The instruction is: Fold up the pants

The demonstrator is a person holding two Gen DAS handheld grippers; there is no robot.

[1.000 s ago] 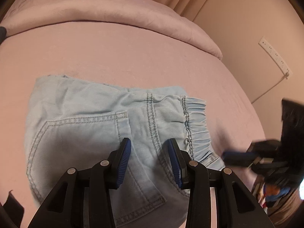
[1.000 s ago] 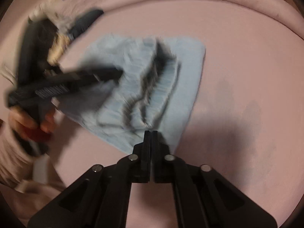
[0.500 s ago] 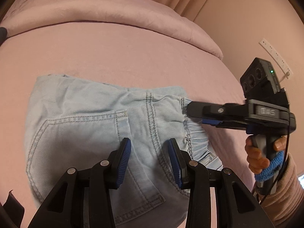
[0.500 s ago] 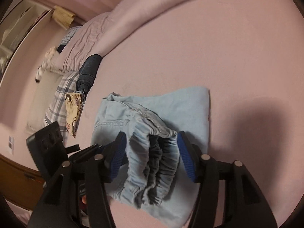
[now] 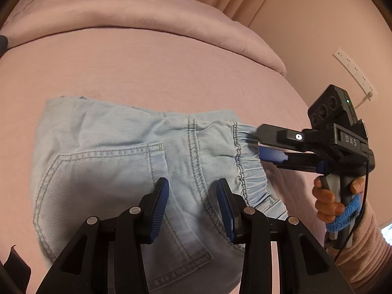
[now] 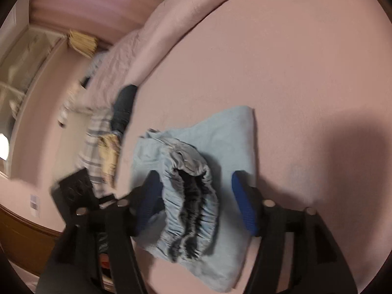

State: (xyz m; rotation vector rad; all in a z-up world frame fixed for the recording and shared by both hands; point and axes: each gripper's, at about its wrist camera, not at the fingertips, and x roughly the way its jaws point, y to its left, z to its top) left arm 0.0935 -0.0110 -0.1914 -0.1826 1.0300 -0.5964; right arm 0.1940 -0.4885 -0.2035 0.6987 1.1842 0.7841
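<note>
Folded light-blue denim pants (image 5: 117, 161) lie on the pink bed, back pocket up, with the elastic waistband (image 5: 247, 169) at the right. My left gripper (image 5: 193, 205) hovers over the pocket and seam area; its blue pads stand apart and the fabric below lies flat. My right gripper (image 5: 262, 144), held in a person's hand (image 5: 328, 203), reaches in from the right at the waistband. In the right wrist view the stacked waistband layers (image 6: 188, 201) sit between the opening jaws of my right gripper (image 6: 196, 201). The right pad is clear of the cloth.
A rolled pink duvet (image 5: 147, 12) runs along the back of the bed. A white power strip (image 5: 352, 73) hangs on the wall at right. A dark garment (image 6: 125, 105) and striped clothes (image 6: 98, 152) lie at the bed's far side.
My right gripper swung in from the right, rolled, and went from shut to open around the waistband. The left gripper and the pants stayed put.
</note>
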